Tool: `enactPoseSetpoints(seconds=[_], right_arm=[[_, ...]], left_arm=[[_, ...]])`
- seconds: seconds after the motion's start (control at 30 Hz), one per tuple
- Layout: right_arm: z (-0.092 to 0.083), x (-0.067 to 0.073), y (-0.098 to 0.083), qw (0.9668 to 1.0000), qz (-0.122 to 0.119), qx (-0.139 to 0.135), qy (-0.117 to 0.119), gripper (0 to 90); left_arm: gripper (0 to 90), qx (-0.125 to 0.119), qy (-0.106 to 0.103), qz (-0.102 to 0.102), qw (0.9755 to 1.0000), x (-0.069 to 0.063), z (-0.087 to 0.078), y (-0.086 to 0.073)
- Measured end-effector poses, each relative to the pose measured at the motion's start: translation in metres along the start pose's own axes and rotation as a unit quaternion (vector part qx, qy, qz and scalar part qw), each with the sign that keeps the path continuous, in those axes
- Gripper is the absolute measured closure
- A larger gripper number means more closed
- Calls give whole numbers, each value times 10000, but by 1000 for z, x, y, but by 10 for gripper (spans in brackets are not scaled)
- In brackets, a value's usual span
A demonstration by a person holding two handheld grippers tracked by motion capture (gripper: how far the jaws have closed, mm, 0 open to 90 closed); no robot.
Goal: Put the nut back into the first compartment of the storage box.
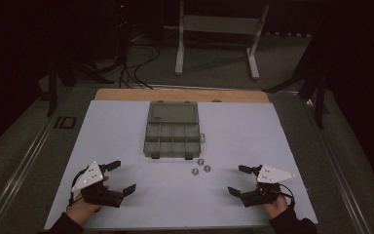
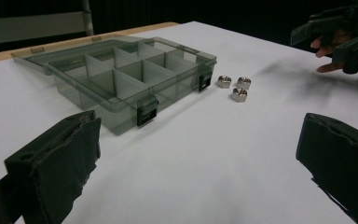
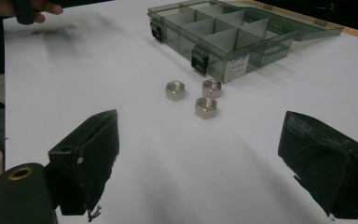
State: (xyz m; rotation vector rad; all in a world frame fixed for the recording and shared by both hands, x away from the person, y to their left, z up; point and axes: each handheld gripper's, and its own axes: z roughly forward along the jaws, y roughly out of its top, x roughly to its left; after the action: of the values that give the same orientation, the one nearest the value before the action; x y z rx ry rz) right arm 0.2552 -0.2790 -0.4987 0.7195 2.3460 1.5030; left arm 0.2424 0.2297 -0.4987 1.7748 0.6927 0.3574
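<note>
A smoky clear organiser box [image 1: 171, 129] lies open mid-table, its lid folded back and its compartments bare [image 2: 121, 77] [image 3: 228, 35]. Three steel hex nuts [image 1: 200, 166] rest on the white sheet just in front of the box's right corner [image 2: 233, 87] [image 3: 199, 96]. My left gripper [image 1: 121, 176] hovers at the front left, jaws wide apart, nothing between them [image 2: 196, 158]. At the front right my right gripper [image 1: 239, 180] is open as well, with the nuts a short way ahead of its empty jaws [image 3: 198, 158].
The white sheet [image 1: 126, 126] covers a wooden table whose far edge [image 1: 180, 94] shows behind the box. A white metal stand [image 1: 216, 29] and cables stand on the floor beyond. The other hand and gripper [image 2: 340, 39] appear at the upper right of the left gripper view.
</note>
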Motion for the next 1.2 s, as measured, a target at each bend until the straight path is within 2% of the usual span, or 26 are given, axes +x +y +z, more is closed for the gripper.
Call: enactPoseSetpoints(seconds=[0.43,0.57,0.7,0.73,0.83,0.87,1.0,1.13,1.2], right_arm=[[-3,4,10,9999,-26,-93,-98,129],[-4,6,26,9997,-30,-248,-5,128],[-1,8,38,9999,-96,-110,51,128],[1,6,46,9998,-141,-101,105,128],[3,5,52,9997,-158,-152,82,127],[7,2,59,9996,-122,-215,155,128],[14,-2,71,9994,-149,-272,183,135],[21,-7,78,9991,-52,-285,304,133],[29,-10,83,9992,-65,-204,345,123]], left_arm=[[4,-2,30,-20,10000,0,1,0],[4,-21,26,-36,10000,0,0,0],[4,-44,8,-41,10000,0,1,1],[4,-36,-3,-34,10000,-1,1,1],[4,-34,-16,-30,10000,-1,1,1],[4,-43,-15,-27,10000,-1,1,1],[4,-45,-42,-20,10000,-1,1,2],[4,-59,-39,-27,10000,-1,1,2],[4,-63,-36,-21,10000,-1,1,2]])
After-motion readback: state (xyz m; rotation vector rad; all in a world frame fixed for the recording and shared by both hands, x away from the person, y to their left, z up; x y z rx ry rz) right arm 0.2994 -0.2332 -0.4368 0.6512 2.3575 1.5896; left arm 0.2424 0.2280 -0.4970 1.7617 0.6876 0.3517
